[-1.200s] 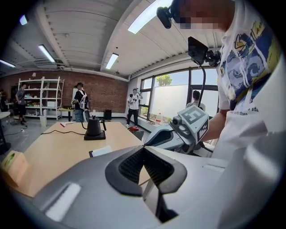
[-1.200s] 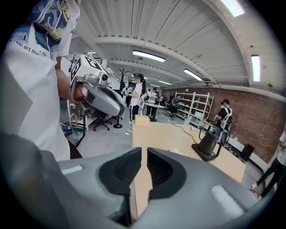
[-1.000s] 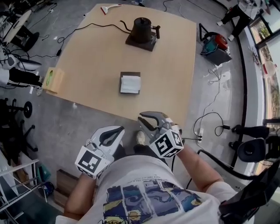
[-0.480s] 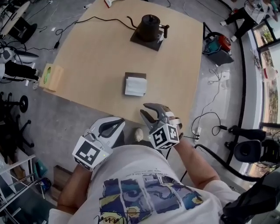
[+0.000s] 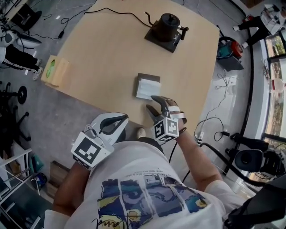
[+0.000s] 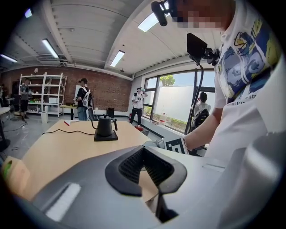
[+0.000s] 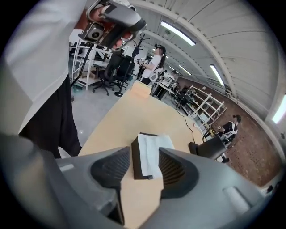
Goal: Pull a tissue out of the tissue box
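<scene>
Setting: a light wooden table (image 5: 103,53) on a grey floor, seen steeply from above. Brick wall, shelving and standing people show in the background of both gripper views.

Tissue box (image 5: 149,78): dark, low and rectangular. It lies flat near the table's near edge, well apart from the other items.

Tissue (image 5: 146,89): white sheet lying across the top of the box, untouched by either gripper. In the right gripper view it shows as a pale sheet (image 7: 154,151) over the dark box wall (image 7: 136,163).

Right gripper (image 5: 155,103): held over the table's near edge, pointing down at the box, tips just short of its near side. Its jaws are opening and stand wide apart. In its own view (image 7: 143,169) the box and tissue show in the gap between the ribbed pads (image 7: 174,170), which press on nothing.

Left gripper (image 5: 118,124): held off the table, near the person's body, left of the right gripper. In its own view (image 6: 144,164) the jaw tips meet and nothing is held.

Kettle (image 5: 170,22): black, on a dark square base (image 5: 161,37) at the far side of the table, with a black cable (image 5: 120,11) trailing left.

Tan box (image 5: 54,71): has a green top opening and sits at the table's left corner.
</scene>
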Motion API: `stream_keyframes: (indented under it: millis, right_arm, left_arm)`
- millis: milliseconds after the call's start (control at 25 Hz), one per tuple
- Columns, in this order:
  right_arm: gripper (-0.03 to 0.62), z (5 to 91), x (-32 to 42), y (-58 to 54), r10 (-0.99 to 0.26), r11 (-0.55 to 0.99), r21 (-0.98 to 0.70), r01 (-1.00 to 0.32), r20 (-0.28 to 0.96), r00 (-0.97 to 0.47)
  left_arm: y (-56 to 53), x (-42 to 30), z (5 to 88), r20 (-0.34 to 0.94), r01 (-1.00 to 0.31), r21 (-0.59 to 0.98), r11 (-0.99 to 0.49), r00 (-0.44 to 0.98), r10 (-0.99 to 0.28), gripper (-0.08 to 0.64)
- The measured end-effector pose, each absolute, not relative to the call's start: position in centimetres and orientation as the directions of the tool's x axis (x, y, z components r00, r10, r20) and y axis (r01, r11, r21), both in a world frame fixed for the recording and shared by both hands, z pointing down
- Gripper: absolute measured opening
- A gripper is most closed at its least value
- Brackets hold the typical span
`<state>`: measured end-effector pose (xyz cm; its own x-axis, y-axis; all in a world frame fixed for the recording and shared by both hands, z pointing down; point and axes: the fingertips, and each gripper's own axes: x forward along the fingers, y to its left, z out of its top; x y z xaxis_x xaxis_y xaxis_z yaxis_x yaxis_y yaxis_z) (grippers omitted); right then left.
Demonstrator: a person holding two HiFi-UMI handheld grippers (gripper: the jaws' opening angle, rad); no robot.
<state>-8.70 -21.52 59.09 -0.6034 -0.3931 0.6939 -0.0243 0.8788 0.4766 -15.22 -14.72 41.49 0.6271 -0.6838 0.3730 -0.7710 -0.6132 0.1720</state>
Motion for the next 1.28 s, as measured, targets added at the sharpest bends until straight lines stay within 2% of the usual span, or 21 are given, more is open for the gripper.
stream_keyframes:
  millis: [400, 720, 880, 1280]
  right_arm:
    - [0.187, 62.7, -10.0, -23.7, -0.399, 0.875, 0.483, 0.034, 0.760, -0.513]
    - [0.184, 63.6, -10.4, -23.9, -0.383, 0.893, 0.449, 0.025, 0.789, -0.480]
    - [0.137, 63.2, -10.4, -24.3, -0.368, 0.905, 0.425, 0.014, 0.798, -0.476]
    - [0.088, 62.7, -10.3, -24.0, -0.312, 0.938, 0.347, -0.015, 0.823, -0.475]
  left_arm:
    - [-15.2, -18.1, 42.5, 0.378, -0.777, 0.196, -0.599, 0.623, -0.685, 0.006]
    - [-15.2, -19.3, 43.1, 0.375, -0.770, 0.214, -0.602, 0.633, -0.677, 0.006]
    - [-15.1, -19.8, 43.5, 0.372, -0.764, 0.216, -0.608, 0.640, -0.672, 0.006]
    - [-15.7, -19.9, 43.4, 0.357, -0.744, 0.225, -0.629, 0.664, -0.657, 0.006]
